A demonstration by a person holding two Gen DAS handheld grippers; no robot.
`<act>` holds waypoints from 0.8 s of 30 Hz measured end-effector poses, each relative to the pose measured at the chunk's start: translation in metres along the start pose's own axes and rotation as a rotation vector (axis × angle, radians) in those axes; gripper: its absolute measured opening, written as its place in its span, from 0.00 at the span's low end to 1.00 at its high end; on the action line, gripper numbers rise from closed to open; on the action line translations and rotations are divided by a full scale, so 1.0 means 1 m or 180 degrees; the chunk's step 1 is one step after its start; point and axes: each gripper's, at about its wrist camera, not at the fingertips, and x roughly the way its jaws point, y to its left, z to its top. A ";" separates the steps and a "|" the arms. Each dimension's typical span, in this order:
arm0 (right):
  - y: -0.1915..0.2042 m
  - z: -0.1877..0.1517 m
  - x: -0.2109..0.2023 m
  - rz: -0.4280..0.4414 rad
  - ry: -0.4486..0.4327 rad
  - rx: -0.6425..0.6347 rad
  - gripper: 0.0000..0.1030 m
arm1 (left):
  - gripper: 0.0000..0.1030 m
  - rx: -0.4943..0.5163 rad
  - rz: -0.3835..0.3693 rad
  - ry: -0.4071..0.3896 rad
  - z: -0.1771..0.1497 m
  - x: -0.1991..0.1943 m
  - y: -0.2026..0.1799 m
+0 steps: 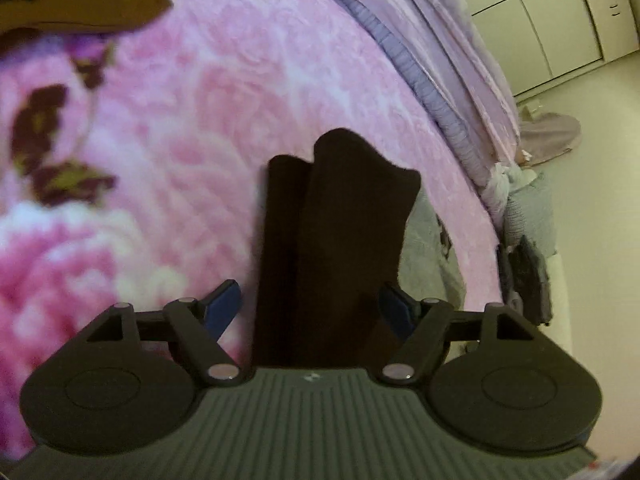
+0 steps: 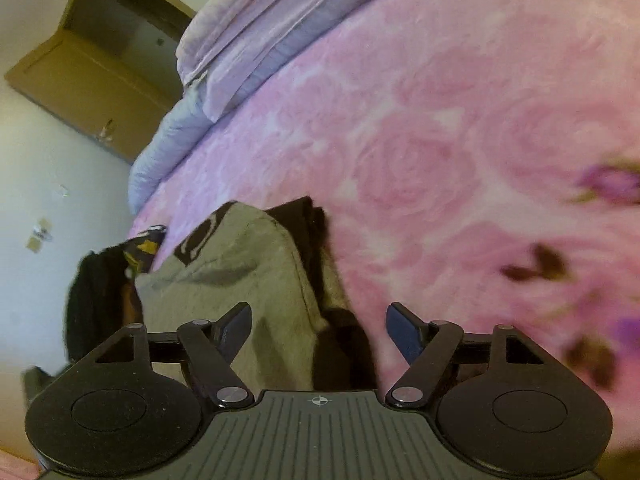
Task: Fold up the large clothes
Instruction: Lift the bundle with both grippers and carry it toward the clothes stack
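A long dark brown garment (image 1: pixel 336 216) lies folded in a narrow strip on the pink rose-patterned blanket (image 1: pixel 224 92). It runs straight out between the fingers of my left gripper (image 1: pixel 310 306), which is open; its left pad stands apart from the cloth and its right pad sits at the cloth's edge. Grey cloth (image 1: pixel 424 248) shows beside the strip on the right. In the right wrist view, my right gripper (image 2: pixel 322 328) is open over a grey garment (image 2: pixel 240 276) and the dark garment (image 2: pixel 310 236) along its right edge. Neither pad presses on cloth.
A folded lavender quilt (image 1: pixel 440 60) (image 2: pixel 256 40) lies along the bed's far side. A brown garment (image 1: pixel 88 4) sits at the top left. Dark clothes (image 2: pixel 92 292) pile at the bed's edge. Wardrobe doors (image 1: pixel 560 20), pale floor and a wooden door (image 2: pixel 80 68) lie beyond.
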 end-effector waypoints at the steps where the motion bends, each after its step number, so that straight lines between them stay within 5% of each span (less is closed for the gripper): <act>1: -0.002 0.004 0.005 0.0088 0.0027 0.0004 0.69 | 0.70 -0.0003 -0.0041 0.0026 0.003 0.004 0.001; 5: -0.004 0.021 0.032 0.0373 0.0308 -0.0037 0.58 | 0.65 0.0113 -0.0152 0.0115 0.010 0.021 -0.002; 7: -0.003 0.029 0.047 0.0502 0.0437 -0.0141 0.44 | 0.56 0.0161 -0.0172 0.0106 0.010 0.026 0.000; 9: -0.006 0.034 0.062 0.0643 0.0593 -0.0153 0.22 | 0.36 0.0108 -0.0296 0.0064 0.008 0.031 0.004; 10: -0.011 0.035 0.070 0.0747 0.0672 -0.0090 0.20 | 0.32 0.0105 -0.0322 0.0043 0.006 0.034 0.003; 15: -0.023 0.046 0.055 0.0876 0.0725 0.0090 0.16 | 0.21 0.0214 -0.0056 -0.0073 0.005 0.030 -0.030; 19: -0.017 0.064 0.014 0.0685 0.0696 0.0329 0.16 | 0.14 0.0251 0.0092 0.0063 0.022 0.026 -0.088; 24: -0.021 0.125 -0.075 0.0416 0.0432 0.0689 0.16 | 0.13 0.0495 -0.0129 0.0335 0.047 0.052 -0.196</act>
